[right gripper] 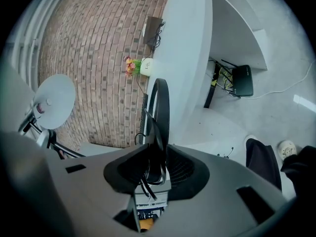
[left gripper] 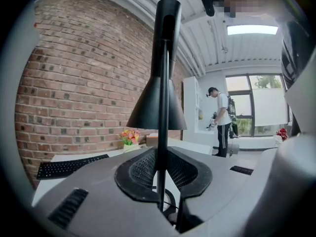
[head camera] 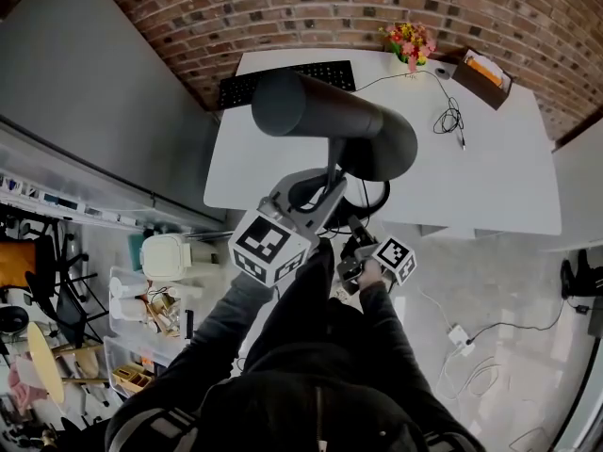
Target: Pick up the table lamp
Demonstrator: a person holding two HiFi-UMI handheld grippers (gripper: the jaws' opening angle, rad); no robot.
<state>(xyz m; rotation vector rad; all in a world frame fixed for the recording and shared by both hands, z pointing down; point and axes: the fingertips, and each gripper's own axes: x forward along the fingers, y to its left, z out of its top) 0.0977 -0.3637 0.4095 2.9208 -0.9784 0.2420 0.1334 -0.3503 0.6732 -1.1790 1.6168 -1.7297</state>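
Observation:
The black table lamp has a wide dark shade (head camera: pixel 330 125) lying over the near part of the white table (head camera: pixel 490 177), a thin stem and a ring base (head camera: pixel 369 196). My left gripper (head camera: pixel 316 201) is shut on the stem (left gripper: pixel 162 132) below the shade (left gripper: pixel 157 107), and its pads (left gripper: pixel 143 169) press on both sides. My right gripper (head camera: pixel 361 238) sits just right of it, shut on the ring base (right gripper: pixel 160 102) with the lamp's cord (right gripper: pixel 144 184) caught between the jaws. Whether the base rests on the table I cannot tell.
On the table's far side lie a black keyboard (head camera: pixel 283 81), a pot of flowers (head camera: pixel 409 41), a brown box (head camera: pixel 482 75) and a loose cable (head camera: pixel 450 119). A brick wall backs the table. A cluttered cart (head camera: pixel 151 299) stands left; cords (head camera: pixel 459 335) trail on the floor right. A person (left gripper: pixel 222 120) stands far off.

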